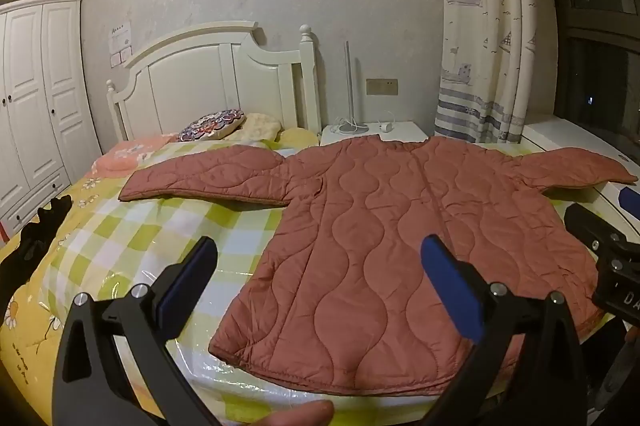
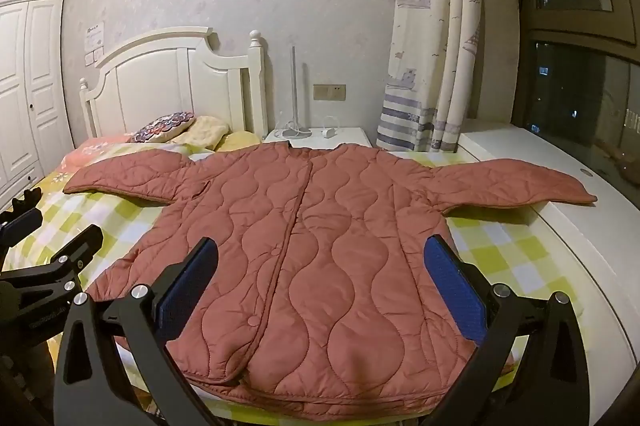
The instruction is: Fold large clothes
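Nearest the camera, the left gripper [image 1: 320, 258] and the right gripper [image 2: 322, 258], both black tongs with blue pads, stand spread wide and hold nothing, poised above the hem of the rust-red quilted jacket [image 2: 320, 246]. The jacket lies flat and front-up on the bed [image 1: 132, 226] with the green-and-yellow checked cover, both sleeves stretched out sideways. Beyond the jacket's collar sit a round patterned cushion [image 1: 212, 125], a white bedside table [image 2: 348, 138] and the cream wooden headboard [image 2: 160, 82]. Right of the jacket hangs a boat-printed curtain [image 2: 432, 66].
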A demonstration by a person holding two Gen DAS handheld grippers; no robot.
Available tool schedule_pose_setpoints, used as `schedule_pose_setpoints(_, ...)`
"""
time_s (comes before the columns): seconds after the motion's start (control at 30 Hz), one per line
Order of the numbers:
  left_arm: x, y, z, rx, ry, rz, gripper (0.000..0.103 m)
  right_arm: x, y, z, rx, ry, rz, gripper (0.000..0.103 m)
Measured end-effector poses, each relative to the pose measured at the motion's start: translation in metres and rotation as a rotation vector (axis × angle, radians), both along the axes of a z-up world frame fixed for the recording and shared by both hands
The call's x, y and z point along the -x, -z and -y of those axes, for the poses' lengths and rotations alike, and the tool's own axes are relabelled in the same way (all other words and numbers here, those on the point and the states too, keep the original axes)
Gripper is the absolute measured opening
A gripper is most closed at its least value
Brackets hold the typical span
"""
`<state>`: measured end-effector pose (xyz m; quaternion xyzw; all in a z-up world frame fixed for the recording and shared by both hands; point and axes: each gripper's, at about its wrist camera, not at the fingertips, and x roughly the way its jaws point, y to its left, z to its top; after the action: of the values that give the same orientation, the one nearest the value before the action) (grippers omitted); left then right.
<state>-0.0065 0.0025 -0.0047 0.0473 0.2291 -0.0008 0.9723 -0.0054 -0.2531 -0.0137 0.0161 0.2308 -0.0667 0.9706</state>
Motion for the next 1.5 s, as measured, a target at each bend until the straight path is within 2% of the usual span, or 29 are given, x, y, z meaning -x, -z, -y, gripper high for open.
schedule_pose_setpoints(0.43, -0.0009, 0.0055, 0.002, -0.007, 0.004, -0.007, 0.101, 0.0029, 0.0015, 0.0039, -0.028, 0.005, 0.003, 0.099)
schedule_pose_setpoints(1.5, 0.0021, 0.0079, 0.0025, -0.031, -0.002, 0.011, 0.101, 0.0053, 0.0029, -0.0004, -0.027, -0.001, 0.006, 0.099)
